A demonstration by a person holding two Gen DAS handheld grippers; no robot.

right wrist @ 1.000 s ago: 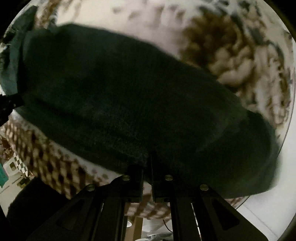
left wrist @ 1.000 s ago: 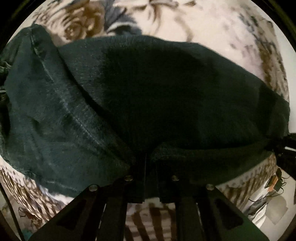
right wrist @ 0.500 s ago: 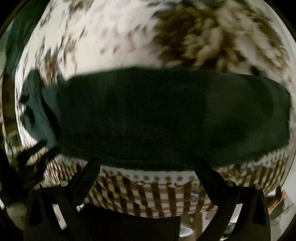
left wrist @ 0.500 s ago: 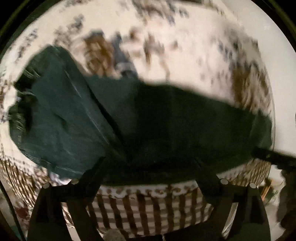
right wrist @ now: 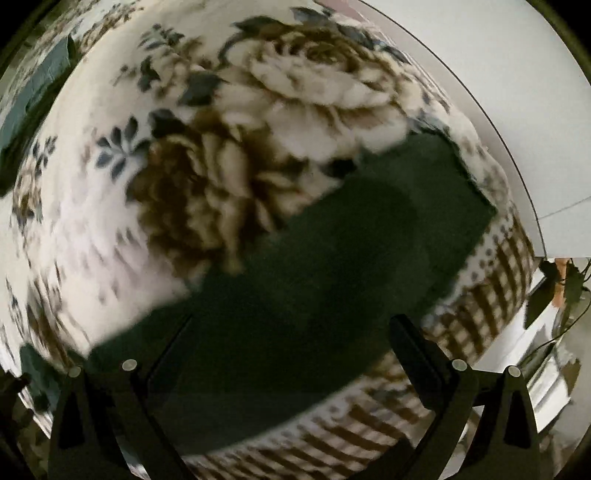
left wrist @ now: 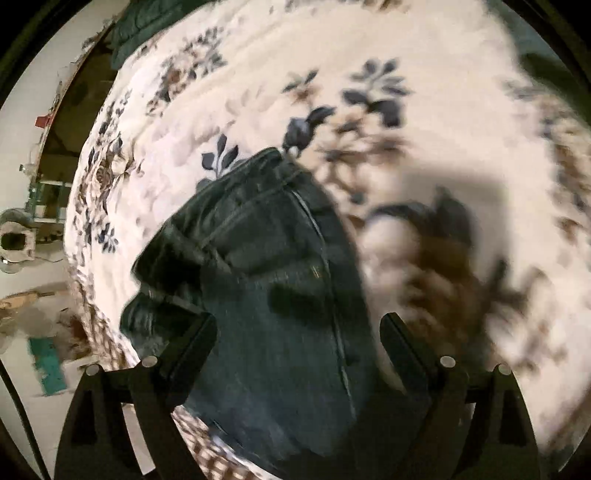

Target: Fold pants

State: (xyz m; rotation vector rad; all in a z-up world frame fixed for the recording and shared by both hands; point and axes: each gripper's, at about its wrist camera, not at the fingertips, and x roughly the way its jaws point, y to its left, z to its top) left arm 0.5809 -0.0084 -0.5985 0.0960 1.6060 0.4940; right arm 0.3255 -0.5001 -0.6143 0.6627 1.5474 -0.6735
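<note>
Dark green-blue denim pants lie on a floral bedspread. In the left wrist view I see the waistband and pocket end, with seams running away from me. My left gripper is open and empty just above this end. In the right wrist view the pants' leg end lies as a flat dark band near the bed's edge. My right gripper is open and empty above it. Both views are blurred by motion.
The bedspread's checked border hangs over the bed edge. A white wall stands to the right. Another dark green cloth lies at the far side of the bed. Floor clutter sits to the left.
Both grippers were shut on the pants' edge one second ago. They opened, let go of the pants and pulled back; both views have since swung to the side.
</note>
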